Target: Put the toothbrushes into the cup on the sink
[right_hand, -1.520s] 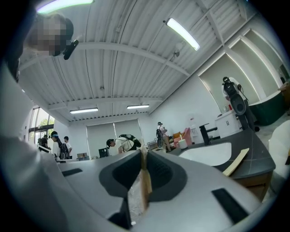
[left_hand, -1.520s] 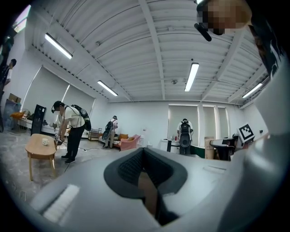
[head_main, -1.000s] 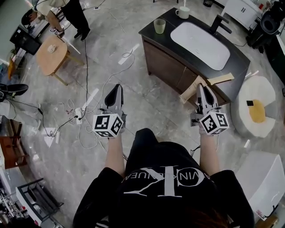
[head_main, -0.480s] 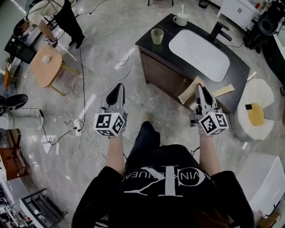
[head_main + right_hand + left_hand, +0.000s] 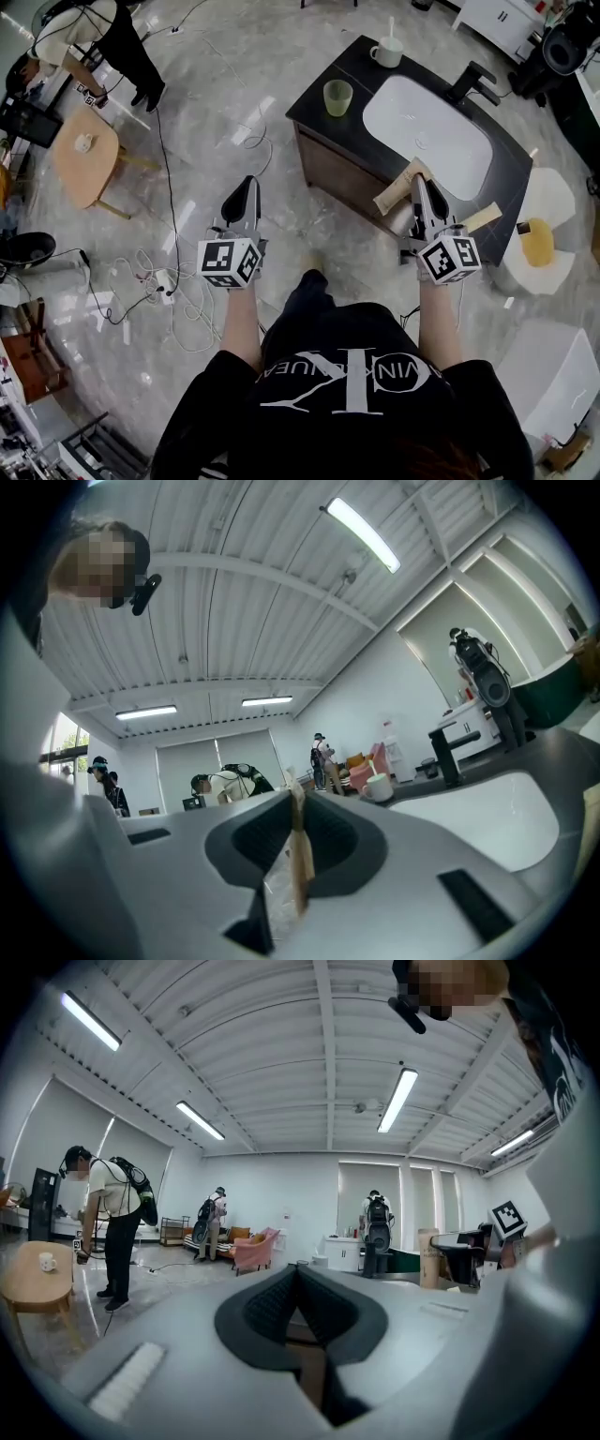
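Toothbrush pack (image 5: 397,190): we have a thin, flat pack of tan card and clear film, which we take to hold the toothbrushes. It sticks out forward and to the left from the right gripper's tips. In the right gripper view it shows edge-on (image 5: 298,857).

Right gripper (image 5: 422,184): its jaws are drawn almost together and clamped on the pack's edge. Nothing else is in them.

Left gripper (image 5: 248,184): the jaws are closed tip to tip with nothing in them. Through the gap under the tips we see only something brown beyond them.

Sink (image 5: 427,127): the white basin is set in a dark counter (image 5: 356,58) ahead of us, well apart from both grippers.

Cups: a green cup (image 5: 337,97) stands at the counter's near left corner. A white mug (image 5: 386,52) stands further back with a pale stick upright in it. We cannot tell which one the task means.

Handling: we judge the pack to be very light, the card bendy and the film slick. Held only by one edge, the long free end may flap or twist out.

Where to hold: a firmer hold would be on the stiffer card close to the brush handles, never on the bristle end. The idle left gripper could steady the far end.

Risk: a light cup may tip when the pack leans on its rim.
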`<state>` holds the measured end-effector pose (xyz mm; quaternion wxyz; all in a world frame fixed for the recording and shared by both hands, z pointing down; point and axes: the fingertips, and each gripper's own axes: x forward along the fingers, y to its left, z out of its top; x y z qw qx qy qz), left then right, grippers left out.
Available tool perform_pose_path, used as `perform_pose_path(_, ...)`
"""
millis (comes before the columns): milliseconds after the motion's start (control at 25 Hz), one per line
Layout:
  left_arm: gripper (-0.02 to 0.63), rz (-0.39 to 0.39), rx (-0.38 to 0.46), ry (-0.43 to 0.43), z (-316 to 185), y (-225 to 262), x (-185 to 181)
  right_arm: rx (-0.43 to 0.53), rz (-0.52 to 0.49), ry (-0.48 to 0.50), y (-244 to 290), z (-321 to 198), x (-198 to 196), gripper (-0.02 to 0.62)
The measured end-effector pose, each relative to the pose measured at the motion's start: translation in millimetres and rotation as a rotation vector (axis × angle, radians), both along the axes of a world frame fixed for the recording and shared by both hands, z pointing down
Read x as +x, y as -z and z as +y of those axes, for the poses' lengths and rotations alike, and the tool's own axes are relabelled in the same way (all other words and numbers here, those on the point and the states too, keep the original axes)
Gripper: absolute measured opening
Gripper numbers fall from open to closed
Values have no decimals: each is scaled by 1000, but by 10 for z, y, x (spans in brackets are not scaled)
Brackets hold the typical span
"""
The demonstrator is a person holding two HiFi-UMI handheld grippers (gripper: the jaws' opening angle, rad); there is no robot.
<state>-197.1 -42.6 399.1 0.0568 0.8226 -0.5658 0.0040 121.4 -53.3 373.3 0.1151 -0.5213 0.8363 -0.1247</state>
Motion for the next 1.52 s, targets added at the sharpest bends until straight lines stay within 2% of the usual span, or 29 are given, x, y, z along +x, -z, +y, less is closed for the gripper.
perform_pose_path(520,12,14,-7,-94,-1060,-106,-188,46,17,-10,145,-940,-488,52)
perform_pose_path(800,12,30,-31,-127,-1316,-246,-116,68,31,52,276,-1286,-718,52)
perform_pose_path(1160,12,27,-60,-84,-1647,-434,-116,122,-38,119,515,-1836,-814,52)
perform_pose_path(1400,12,22,-41,-40,-2013,-340,-130,147,-55,178,607,-2254,-892,52)
perform_pose_path(1520,12,21,-40,-46,-2178,-325,-40,159,-62,194,656,-2444,-904,52)
